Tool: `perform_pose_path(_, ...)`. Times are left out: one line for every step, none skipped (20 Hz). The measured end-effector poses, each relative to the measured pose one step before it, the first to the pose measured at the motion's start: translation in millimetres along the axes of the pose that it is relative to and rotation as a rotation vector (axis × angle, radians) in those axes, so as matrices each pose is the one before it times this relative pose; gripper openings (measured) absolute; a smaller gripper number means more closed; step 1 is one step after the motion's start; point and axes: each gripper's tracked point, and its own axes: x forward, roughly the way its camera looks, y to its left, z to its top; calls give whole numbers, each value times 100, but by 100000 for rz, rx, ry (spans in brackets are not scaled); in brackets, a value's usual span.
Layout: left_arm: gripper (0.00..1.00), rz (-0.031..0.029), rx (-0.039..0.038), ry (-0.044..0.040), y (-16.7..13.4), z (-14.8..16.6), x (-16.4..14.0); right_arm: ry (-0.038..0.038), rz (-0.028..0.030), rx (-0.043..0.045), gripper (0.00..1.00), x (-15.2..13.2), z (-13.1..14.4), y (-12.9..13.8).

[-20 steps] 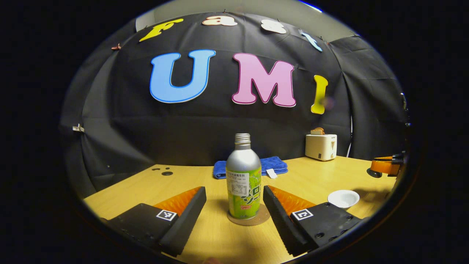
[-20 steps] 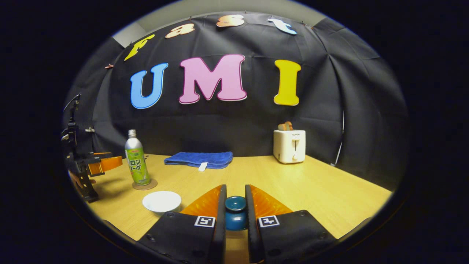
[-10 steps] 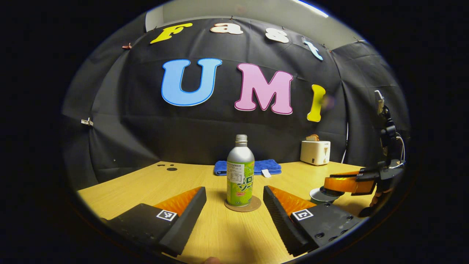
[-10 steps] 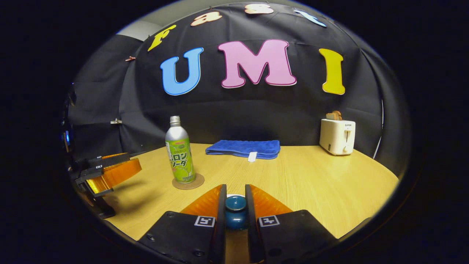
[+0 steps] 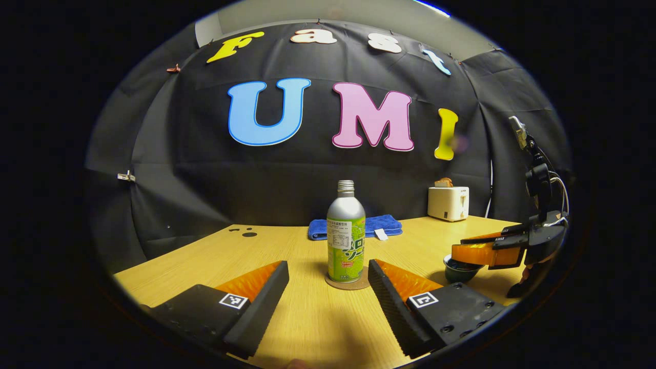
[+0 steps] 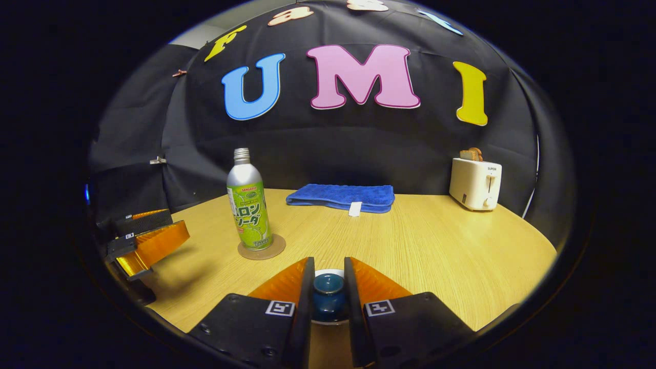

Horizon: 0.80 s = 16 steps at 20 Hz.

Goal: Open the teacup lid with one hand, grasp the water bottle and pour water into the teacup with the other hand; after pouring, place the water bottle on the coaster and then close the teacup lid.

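My water bottle (image 5: pixel 346 233) stands upright at the centre of the left gripper view, a silver metal body with a green label and no cap on its threaded neck. It sits on a round brown coaster (image 5: pixel 348 282). In the right gripper view the same bottle stands left of centre. The teacup (image 5: pixel 457 268) appears at the right of the left gripper view, a dark bowl shape. At the bottom centre of the right gripper view, the lid's dark blue knob (image 6: pixel 328 289) sits over a white rim.
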Motion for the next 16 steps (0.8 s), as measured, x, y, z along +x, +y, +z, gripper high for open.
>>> perform_pose_path(98,618,-74,53,130,58,-23,-2447,-409,-474,38,-381,414,-77)
perform_pose_path(98,192,-67,81,-212,-46,-97,-3897,-247,-435,52,-470,660,-5)
perform_pose_path(98,-103,-4,4,-170,87,-112,-4893,-1872,-170,59,-337,691,-320)
perform_pose_path(98,-298,-77,123,-253,-63,-70,-3869,-2135,195,69,-430,452,-486)
perform_pose_path(98,73,-32,-28,-211,78,-166,-3418,-1390,238,71,-254,463,-277)
perform_pose_path(98,649,-44,133,-127,-78,36,-2809,-1257,-273,77,-253,427,-88)
perform_pose_path(98,1168,18,27,18,41,-42,-86,-894,-438,79,3,-64,-207)
perform_pose_path(98,1122,-19,45,-174,-41,-115,-74,110,366,83,-218,-46,-41)
perform_pose_path(98,1213,87,12,-15,67,-38,-38,-52,-133,89,-128,-108,5)
perform_pose_path(98,1407,-35,154,-78,-28,-131,41,-235,-16,99,-235,96,-184)
perform_pose_path(98,1037,-18,-36,98,76,28,-37,-634,40,100,-125,-3,-173)
perform_pose_path(98,502,-24,39,-187,-95,43,-86,-1329,-85,100,-104,-14,-371)
perform_pose_path(98,504,7,77,-20,56,12,45,-1548,-49,100,-162,11,-365)
perform_pose_path(98,437,23,-37,63,-39,20,-329,-1441,-37,100,-268,33,-357)
perform_pose_path(98,101,62,-48,55,90,16,66,-965,-34,100,-245,30,-251)
perform_pose_path(98,-159,34,-113,-158,-57,23,-124,-542,20,100,-191,7,-155)
